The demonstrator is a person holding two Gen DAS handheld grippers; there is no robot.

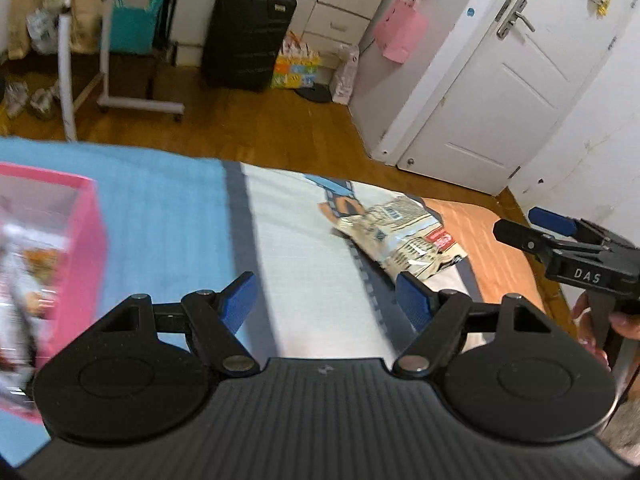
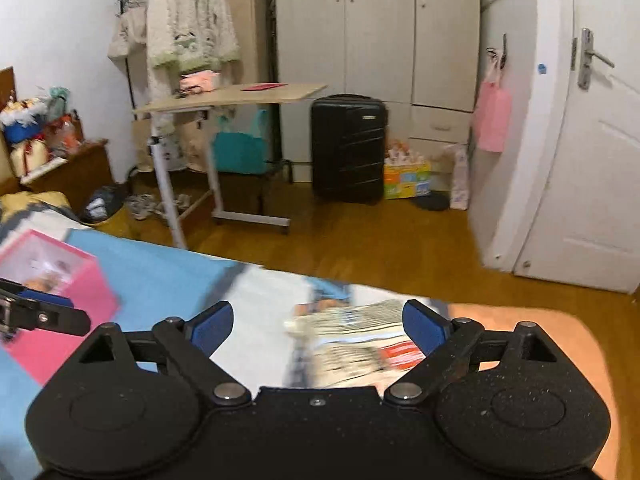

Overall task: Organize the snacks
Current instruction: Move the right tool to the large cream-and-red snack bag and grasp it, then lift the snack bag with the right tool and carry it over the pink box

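- The left gripper (image 1: 326, 300) hangs above the bed with its blue pads (image 1: 239, 305) spread wide and nothing between them.
- The right gripper (image 2: 318, 330) is likewise wide apart, empty, held over the bedspread (image 2: 168, 276); from the left wrist view it shows at the far right edge (image 1: 520, 226), gripped by the person's hand (image 1: 600, 320).
- A cream and white snack bag (image 1: 404, 236) lies flat on the pale middle of the bedspread, near the foot edge of the bed; it sits ahead of the left gripper, towards its right pad, and directly ahead of the right gripper (image 2: 360, 340).
- The bag's printing is too blurred to read, though a red patch shows at one corner.
- A pink box (image 1: 76, 248) stands on the blue part of the bedspread to the left, well apart from the bag; it seems to hold other packets, but motion blur smears them.
- Beyond the bed lies a wooden floor (image 2: 360, 240) with a black suitcase (image 2: 348, 148), a rolling side table (image 2: 236, 98), a white wardrobe (image 2: 380, 28) and a white door (image 2: 596, 184).
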